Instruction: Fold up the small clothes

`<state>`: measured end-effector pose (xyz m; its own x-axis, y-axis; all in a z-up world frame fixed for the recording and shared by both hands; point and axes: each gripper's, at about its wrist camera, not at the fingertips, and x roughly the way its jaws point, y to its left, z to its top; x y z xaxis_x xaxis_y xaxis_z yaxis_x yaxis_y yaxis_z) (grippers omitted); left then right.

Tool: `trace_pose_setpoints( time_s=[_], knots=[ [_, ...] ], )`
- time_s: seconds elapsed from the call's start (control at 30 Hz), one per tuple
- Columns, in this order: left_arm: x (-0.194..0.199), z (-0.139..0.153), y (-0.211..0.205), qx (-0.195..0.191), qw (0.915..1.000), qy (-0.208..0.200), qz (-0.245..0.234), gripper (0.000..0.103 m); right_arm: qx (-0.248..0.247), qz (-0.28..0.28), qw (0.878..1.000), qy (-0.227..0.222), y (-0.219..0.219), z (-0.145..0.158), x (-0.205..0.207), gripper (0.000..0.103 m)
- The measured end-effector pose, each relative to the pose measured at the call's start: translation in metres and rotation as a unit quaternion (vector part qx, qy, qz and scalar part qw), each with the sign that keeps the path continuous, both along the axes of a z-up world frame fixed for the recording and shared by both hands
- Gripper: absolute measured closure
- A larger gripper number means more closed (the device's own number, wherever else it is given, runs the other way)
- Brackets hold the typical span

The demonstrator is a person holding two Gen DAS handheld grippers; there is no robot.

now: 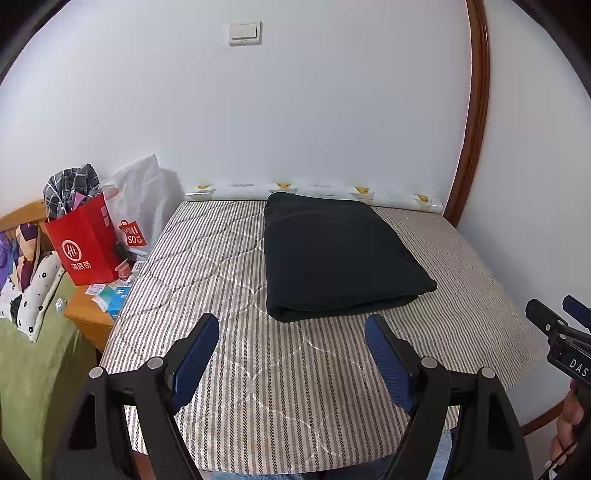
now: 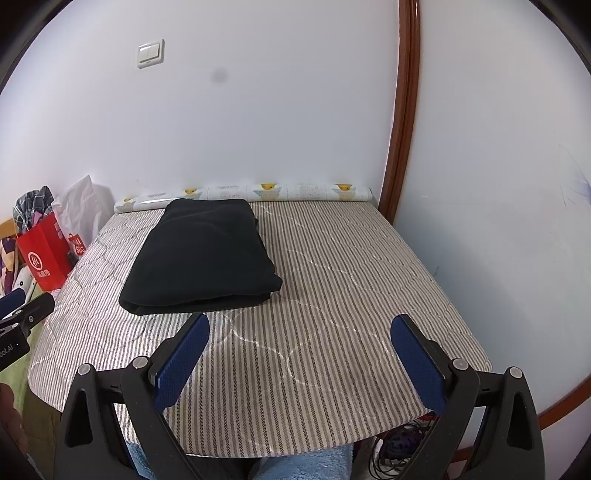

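a striped quilted cover (image 1: 229,306) spread over a raised flat surface, its far edge against a white wall (image 1: 295,118) at 12 o'clock. one light switch plate (image 1: 245,33) high on that wall. one brown wooden door frame (image 1: 476,110) running up at 1 o'clock. one rolled sheet with yellow prints (image 1: 332,192) lying along the cover's far edge, against the wall.

one folded dark garment (image 1: 332,258) flat on the cover, its far end just beside the roll; at 12 o'clock in the left wrist view, at 11 o'clock in the right wrist view (image 2: 199,258). several layers visible at its near folded edge.

at 9 o'clock, off the cover: one red paper bag (image 1: 86,243) with checked cloth sticking out, one white plastic bag (image 1: 138,218) behind it, both on a wooden side table (image 1: 86,317) with small boxes. a green cover (image 1: 29,369) lower left.

two grippers, each with two blue-padded fingers. left gripper (image 1: 293,354) held above the near part of the cover, jaws wide apart, nothing between. right gripper (image 2: 299,358) likewise, jaws wide apart, empty, well clear of the garment. blue fabric below the near edge; a tangle of cables (image 2: 391,454) at 5 o'clock in the right view.
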<state>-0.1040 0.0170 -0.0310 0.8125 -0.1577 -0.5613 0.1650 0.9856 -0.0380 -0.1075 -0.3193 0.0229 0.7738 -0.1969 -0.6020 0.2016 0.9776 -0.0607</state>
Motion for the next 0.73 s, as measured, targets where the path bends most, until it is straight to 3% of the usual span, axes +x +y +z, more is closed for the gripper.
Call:
trace_pose_setpoints(
  time_s=[0.73],
  knots=[
    [0.002, 0.0021, 0.0074, -0.005, 1.0, -0.004, 0.001, 0.023, -0.004, 0.003, 1.0, -0.002, 0.0057, 0.0008, -0.0005, 0.006]
  ],
)
